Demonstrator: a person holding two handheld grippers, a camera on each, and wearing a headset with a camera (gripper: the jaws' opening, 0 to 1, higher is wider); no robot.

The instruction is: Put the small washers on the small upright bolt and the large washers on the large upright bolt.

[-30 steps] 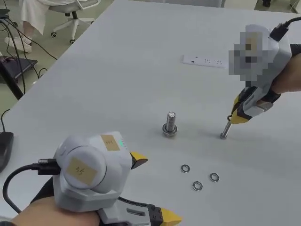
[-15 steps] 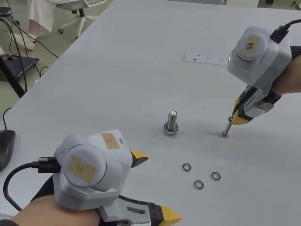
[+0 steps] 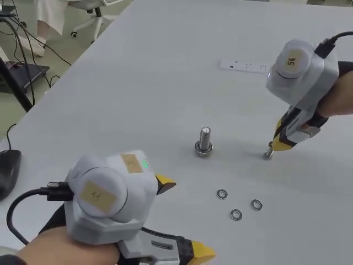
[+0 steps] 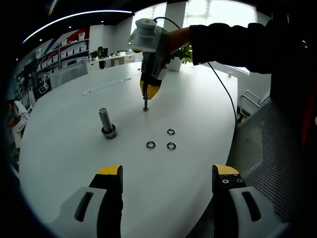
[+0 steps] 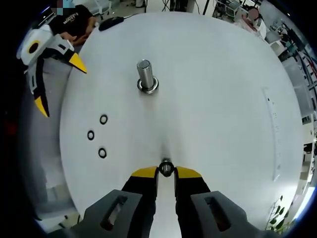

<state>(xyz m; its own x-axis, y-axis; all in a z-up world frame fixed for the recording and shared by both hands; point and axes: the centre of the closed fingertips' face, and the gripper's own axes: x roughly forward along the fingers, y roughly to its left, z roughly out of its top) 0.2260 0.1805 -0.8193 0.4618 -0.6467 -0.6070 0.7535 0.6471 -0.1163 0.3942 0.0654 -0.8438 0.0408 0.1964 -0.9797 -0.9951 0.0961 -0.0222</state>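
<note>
Right gripper [image 3: 274,147] pinched the small bolt [image 3: 268,153] upright in the head view, three small washers [image 3: 236,214] loose near it. Left gripper view: the left gripper [image 4: 166,173] gaped empty; the one large bolt [image 4: 105,124] seemingly wore its large washers [image 4: 109,132] already. Right gripper view: those three small washers lay unthreaded.

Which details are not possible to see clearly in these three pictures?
- Right gripper: whether its tips pinch something or just frame the small bolt. The yellow tips cover that spot in the right gripper view, and it is too small in the head view.
- Large bolt: whether the wide ring at its base is the bolt's own head or stacked washers. It is too small in every view.
</note>
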